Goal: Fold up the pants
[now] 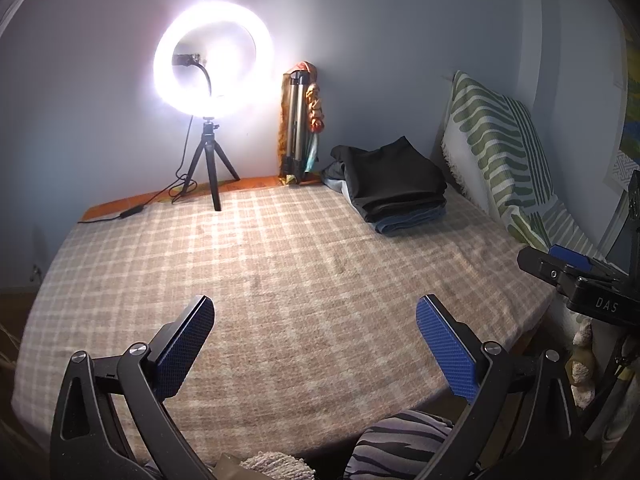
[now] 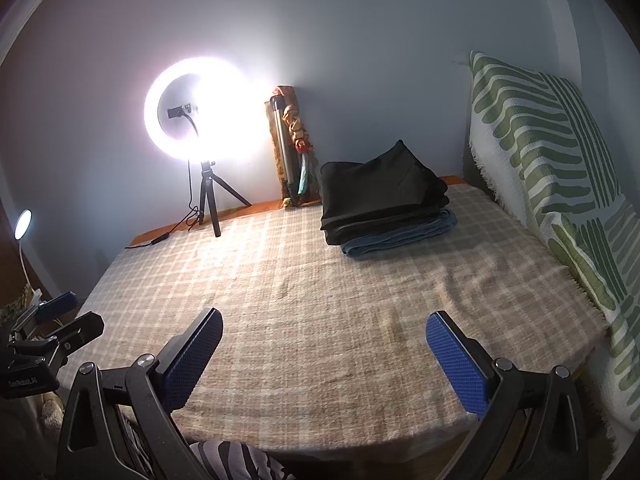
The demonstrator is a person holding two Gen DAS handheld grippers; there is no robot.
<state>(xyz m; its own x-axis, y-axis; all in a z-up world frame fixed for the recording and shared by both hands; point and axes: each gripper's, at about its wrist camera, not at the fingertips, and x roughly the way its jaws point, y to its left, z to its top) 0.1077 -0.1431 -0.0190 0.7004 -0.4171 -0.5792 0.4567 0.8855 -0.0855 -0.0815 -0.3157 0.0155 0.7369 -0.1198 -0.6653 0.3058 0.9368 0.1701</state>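
Both the left gripper [image 1: 316,344] and right gripper [image 2: 324,356] hover with jaws released, empty. The folded pants [image 2: 380,200] sit stacked at upper right of the bed [image 2: 304,300]. Soft, limp cloth; probably best pinched at a hem or waistband edge.

Two markings can be read. White capitals "DAS" stand on the black body of the right gripper [image 1: 560,268], seen at the right edge of the left wrist view, just past the far side of the checked blanket [image 1: 280,264]; the word may run on beyond what shows. Small white lettering stands on the black body of the left gripper [image 2: 68,316], at the left edge of the right wrist view beside that same blanket; it looks like "GenRobot.AI", though the first letters are too blurred to be sure.
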